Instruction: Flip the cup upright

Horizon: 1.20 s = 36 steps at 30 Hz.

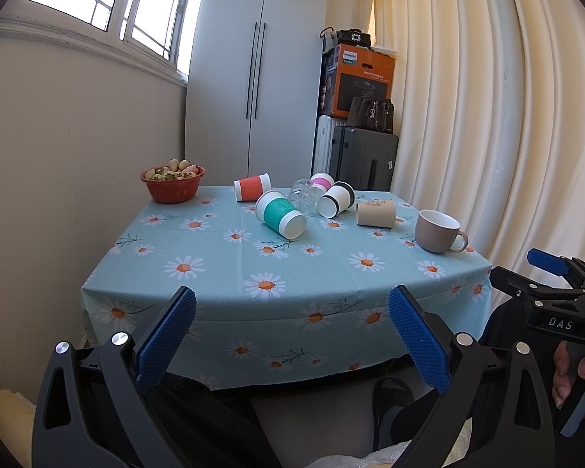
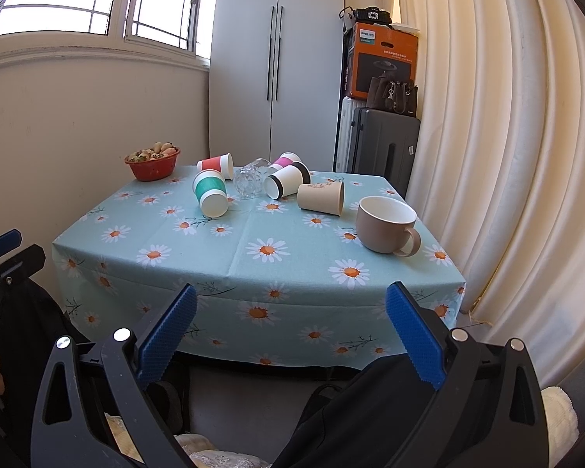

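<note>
L gripper (image 1: 292, 335): held wide open, empty, short of table edge.
R gripper (image 2: 290, 331): same, open, nothing held.
Table (image 1: 214, 257): daisy cloth; cups lying mid-far.
Teal cup (image 1: 280, 214): on side; judged light, crushable paper, to be gripped gently mid-sleeve.

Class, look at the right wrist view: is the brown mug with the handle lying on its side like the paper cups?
No, the brown mug stands upright on the tablecloth with its white inside facing up, while the teal cup lies on its side.

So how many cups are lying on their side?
6: red cup, teal cup, glass, pink cup, black-banded cup, beige cup, all mid-table. The mug is upright.
</note>
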Motion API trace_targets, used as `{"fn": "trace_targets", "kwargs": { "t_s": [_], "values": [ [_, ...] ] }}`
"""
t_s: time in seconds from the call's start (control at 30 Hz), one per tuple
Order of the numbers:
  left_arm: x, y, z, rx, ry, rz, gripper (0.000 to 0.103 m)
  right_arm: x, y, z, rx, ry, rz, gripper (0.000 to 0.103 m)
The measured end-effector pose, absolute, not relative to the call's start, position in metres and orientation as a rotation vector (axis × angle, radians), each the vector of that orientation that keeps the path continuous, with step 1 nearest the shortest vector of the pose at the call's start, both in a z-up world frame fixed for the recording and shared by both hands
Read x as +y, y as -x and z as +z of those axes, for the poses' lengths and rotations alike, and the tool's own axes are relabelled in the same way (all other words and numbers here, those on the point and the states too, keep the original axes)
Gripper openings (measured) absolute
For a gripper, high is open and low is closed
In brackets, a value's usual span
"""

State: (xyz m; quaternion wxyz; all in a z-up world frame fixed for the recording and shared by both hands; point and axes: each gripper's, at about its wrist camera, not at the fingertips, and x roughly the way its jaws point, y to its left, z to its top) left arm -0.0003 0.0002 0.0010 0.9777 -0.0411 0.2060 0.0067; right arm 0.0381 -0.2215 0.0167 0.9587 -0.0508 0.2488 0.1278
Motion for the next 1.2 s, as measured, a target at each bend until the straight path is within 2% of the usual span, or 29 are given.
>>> {"fn": "trace_targets", "kwargs": {
  "t_s": [0.77,0.97,1.2],
  "values": [
    [0.001,-0.003,-0.002,0.417,0.095,-0.009,0.096,-0.219,-0.042,0.014,0.523,0.094,0.263,0.096],
    [0.003,-0.009,0.015,0.407,0.123,-0.078,0.096,-0.22,-0.057,0.009,0.575,0.054,0.271,0.096],
    [0.002,-0.034,0.028,0.433,0.007,-0.121,0.096,-0.199,-0.081,0.023,0.571,0.088,0.305,0.096]
  ]
}}
